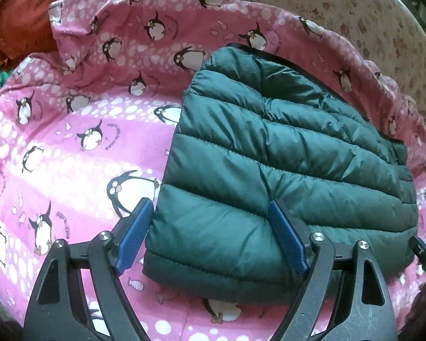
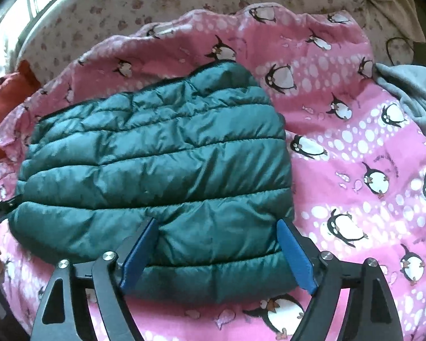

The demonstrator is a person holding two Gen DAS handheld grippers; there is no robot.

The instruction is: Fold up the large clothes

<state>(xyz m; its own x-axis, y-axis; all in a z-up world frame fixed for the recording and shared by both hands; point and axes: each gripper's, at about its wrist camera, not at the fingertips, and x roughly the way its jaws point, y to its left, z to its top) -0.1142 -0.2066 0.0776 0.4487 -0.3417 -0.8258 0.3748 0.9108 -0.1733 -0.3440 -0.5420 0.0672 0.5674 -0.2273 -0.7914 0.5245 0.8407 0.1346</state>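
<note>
The dark green quilted jacket (image 1: 284, 164) lies folded into a compact block on the pink penguin-print sheet (image 1: 71, 147), and I place everything against that block.

My left gripper (image 1: 213, 236) has its jaws wide apart, holding nothing. Its left blue pad (image 1: 133, 238) sits just off the jacket's left edge, over the sheet, while the other pad lies over the quilted surface near the block's near edge. So the jacket's near left corner falls in the gap between my jaws; whether the pads touch the fabric I cannot tell.

My right gripper (image 2: 218, 255) is also spread open and empty. From this side the jacket (image 2: 156, 156) fills the left and middle of the view, and both blue pads (image 2: 139, 253) lie over its near edge, with the right pad close to the jacket's right corner. The lowest quilted band runs across between them.

Beyond the jacket's far edge the sheet bunches up against a beige paw-print cover (image 1: 326, 8). An orange cloth (image 1: 22, 20) lies past the jacket's far left, and a grey garment (image 2: 411, 96) lies well apart on its right.
</note>
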